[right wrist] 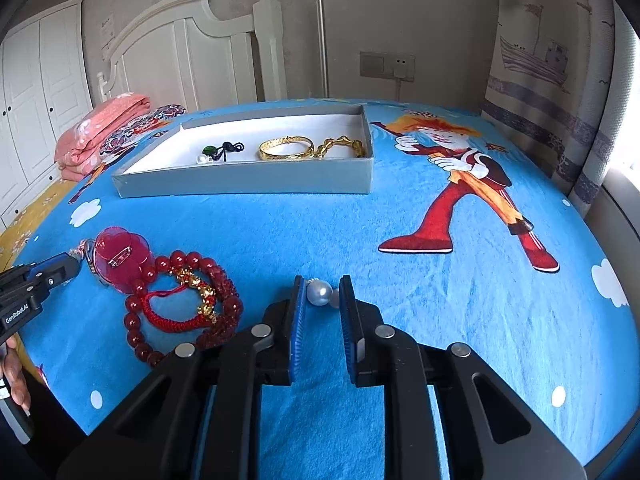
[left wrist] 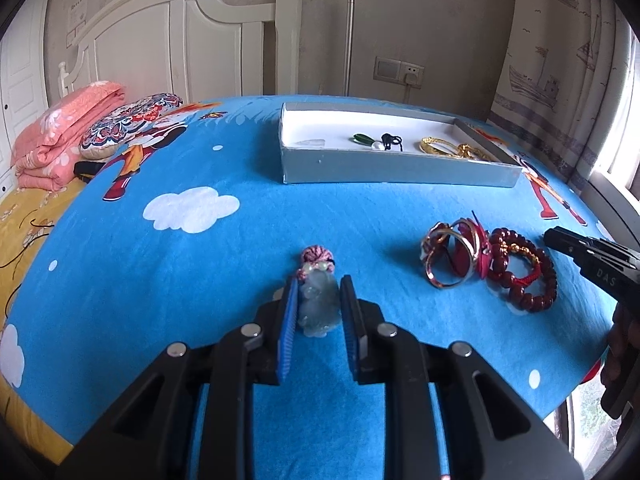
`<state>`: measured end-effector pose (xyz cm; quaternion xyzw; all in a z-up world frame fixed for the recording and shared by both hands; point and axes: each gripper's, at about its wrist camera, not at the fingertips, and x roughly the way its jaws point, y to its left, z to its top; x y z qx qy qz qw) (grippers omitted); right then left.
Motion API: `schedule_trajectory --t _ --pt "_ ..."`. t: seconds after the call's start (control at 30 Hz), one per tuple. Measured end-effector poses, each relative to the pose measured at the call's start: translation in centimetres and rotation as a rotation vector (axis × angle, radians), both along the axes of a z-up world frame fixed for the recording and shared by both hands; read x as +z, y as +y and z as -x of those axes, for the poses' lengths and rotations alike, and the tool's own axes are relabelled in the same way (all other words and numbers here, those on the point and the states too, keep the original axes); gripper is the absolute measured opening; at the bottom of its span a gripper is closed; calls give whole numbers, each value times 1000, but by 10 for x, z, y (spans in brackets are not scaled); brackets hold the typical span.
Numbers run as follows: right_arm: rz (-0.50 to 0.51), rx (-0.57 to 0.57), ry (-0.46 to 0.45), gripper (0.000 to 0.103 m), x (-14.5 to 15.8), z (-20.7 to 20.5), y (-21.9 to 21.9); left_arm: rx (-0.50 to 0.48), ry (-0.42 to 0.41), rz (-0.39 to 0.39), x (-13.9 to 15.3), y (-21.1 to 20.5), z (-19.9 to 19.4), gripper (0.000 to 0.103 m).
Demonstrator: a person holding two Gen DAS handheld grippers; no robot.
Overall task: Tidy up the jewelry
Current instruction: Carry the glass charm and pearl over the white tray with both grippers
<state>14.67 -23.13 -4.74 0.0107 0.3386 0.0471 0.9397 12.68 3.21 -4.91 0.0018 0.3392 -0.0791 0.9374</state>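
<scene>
In the left wrist view, the left claw (left wrist: 319, 286) is clamped on a pale green jade pendant with a pink knotted cord top (left wrist: 318, 304); both blue pads press its sides, and the pendant's lower end rests on the blue cartoon-print bed sheet (left wrist: 240, 264). To the right lie a cluster of gold-rimmed red rings (left wrist: 454, 254) and, touching them, a dark red bead bracelet (left wrist: 524, 276). Farther off sits a shallow grey cardboard box with a white inside (left wrist: 392, 168), holding a green stone pendant (left wrist: 362, 140) and a gold bangle (left wrist: 436, 146). The right claw's black tip (left wrist: 560, 238) enters from the right edge, just beside the bracelet.

In the right wrist view, the right claw (right wrist: 323, 286) has its jaws drawn close around a silvery-white pearl earring pair (right wrist: 320, 292) at its tips. The larger pearl touches the left pad; whether the right pad presses the smaller one I cannot tell. The red bracelet lies near left, the box far left of centre.
</scene>
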Motion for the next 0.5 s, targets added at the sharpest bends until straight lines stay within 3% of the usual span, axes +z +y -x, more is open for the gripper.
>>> schedule_trajectory --t 0.03,0.1,0.17,0.23,0.3,0.5 --pt "5 2 1 18 0 -1 1 0 -5 3 0 1 1 22" --pt "17 7 4 18 0 -3 3 -4 -16 1 -1 1 3 33" --pt "25 8 0 17 0 -3 4 -6 -20 -6 -1 -1 4 35" --pt "23 8 -2 14 0 -3 3 -3 -20 -24 -2 -4 4 33" --pt "16 7 -5 14 0 -2 2 4 -21 -73 -1 -8 3 20" --pt "-4 -2 -15 14 0 -1 -1 11 -10 -102 1 -10 3 20"
